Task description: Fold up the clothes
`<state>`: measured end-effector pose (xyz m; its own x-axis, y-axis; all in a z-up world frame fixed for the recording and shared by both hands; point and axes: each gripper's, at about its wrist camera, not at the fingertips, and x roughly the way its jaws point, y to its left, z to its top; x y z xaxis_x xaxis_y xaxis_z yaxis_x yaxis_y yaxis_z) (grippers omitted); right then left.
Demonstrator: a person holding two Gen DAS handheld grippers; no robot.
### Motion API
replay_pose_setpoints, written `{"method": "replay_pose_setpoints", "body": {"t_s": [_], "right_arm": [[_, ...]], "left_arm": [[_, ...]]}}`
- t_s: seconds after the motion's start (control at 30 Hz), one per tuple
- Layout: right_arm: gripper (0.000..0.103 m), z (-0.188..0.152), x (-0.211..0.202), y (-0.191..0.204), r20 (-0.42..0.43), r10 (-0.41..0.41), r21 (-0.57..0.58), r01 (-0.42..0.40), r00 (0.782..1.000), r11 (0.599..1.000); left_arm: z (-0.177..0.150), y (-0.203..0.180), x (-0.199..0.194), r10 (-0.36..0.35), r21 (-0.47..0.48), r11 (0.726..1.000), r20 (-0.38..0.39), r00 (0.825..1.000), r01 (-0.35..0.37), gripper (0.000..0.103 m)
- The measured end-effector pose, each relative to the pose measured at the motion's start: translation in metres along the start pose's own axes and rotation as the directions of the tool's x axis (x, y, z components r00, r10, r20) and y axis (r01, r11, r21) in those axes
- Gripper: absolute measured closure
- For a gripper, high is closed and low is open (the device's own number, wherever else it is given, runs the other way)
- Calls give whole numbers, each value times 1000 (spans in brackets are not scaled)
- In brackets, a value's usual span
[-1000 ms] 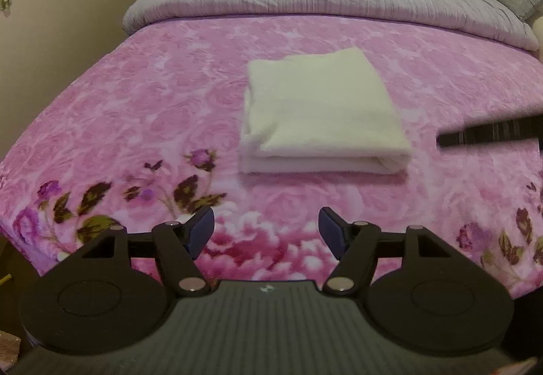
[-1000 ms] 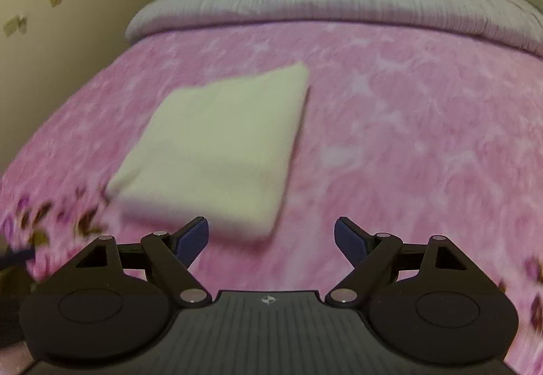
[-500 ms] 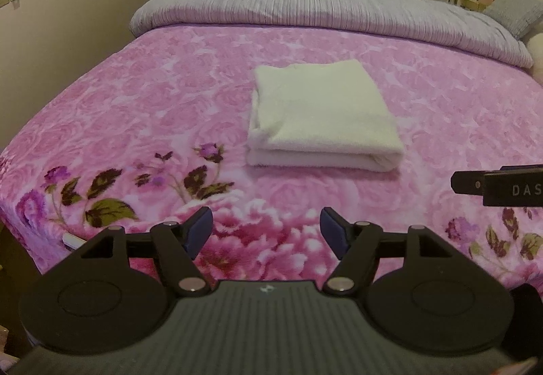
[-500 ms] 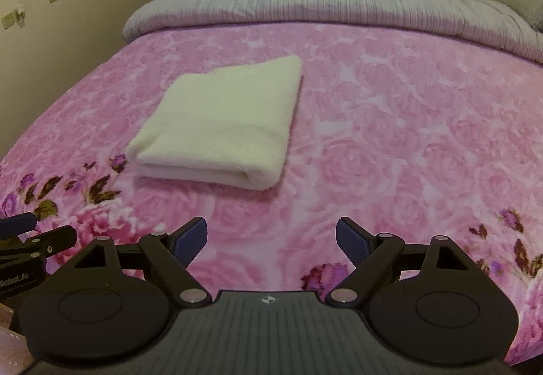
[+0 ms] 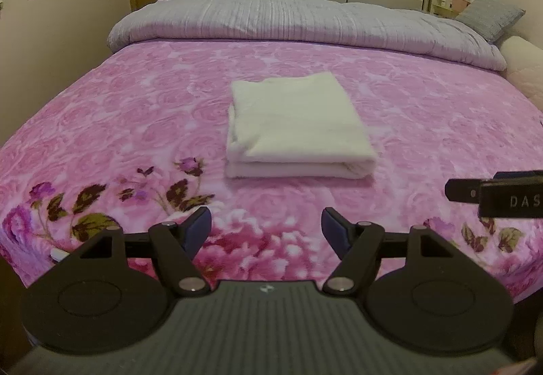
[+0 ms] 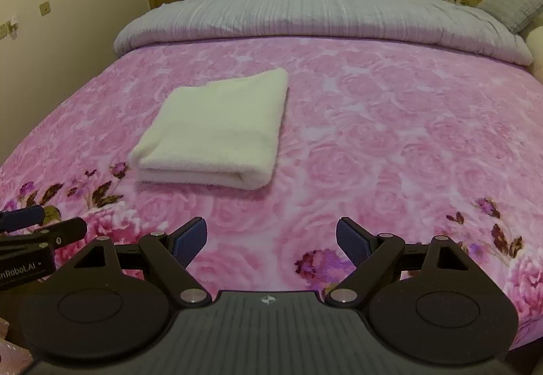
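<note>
Left wrist view shows your cream towel [image 5: 298, 124] already folded into a tidy stack mid-bed [image 5: 118, 124]; both grippers, left gripper [image 5: 265, 228] and right gripper [image 6: 271, 237], hang back, jaws wide, empty. Folding looks finished.
</note>
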<state>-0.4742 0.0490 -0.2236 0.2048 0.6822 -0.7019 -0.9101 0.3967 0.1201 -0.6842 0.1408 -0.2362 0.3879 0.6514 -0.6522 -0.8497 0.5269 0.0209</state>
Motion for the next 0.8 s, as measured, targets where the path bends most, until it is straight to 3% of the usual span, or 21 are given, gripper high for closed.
{"method": "replay_pose_setpoints", "body": {"t_s": [0.3, 0.53, 0.73, 0.8], "right_arm": [[16, 8, 31, 3, -28, 37, -27, -37, 999, 999], [16, 12, 69, -5, -87, 47, -36, -50, 995, 998], [16, 38, 113, -25, -113, 47, 37, -43, 993, 998], [16, 55, 124, -34, -82, 92, 81, -85, 992, 993]], "left_arm": [[-9, 16, 6, 39, -67, 997, -4, 999, -39, 32], [-1, 28, 36, 38, -113, 993, -34, 999, -42, 31], [28, 47, 93, -76, -144, 987, -41, 996, 69, 31], [41, 59, 114, -133, -163, 979, -43, 990, 125, 29]]}}
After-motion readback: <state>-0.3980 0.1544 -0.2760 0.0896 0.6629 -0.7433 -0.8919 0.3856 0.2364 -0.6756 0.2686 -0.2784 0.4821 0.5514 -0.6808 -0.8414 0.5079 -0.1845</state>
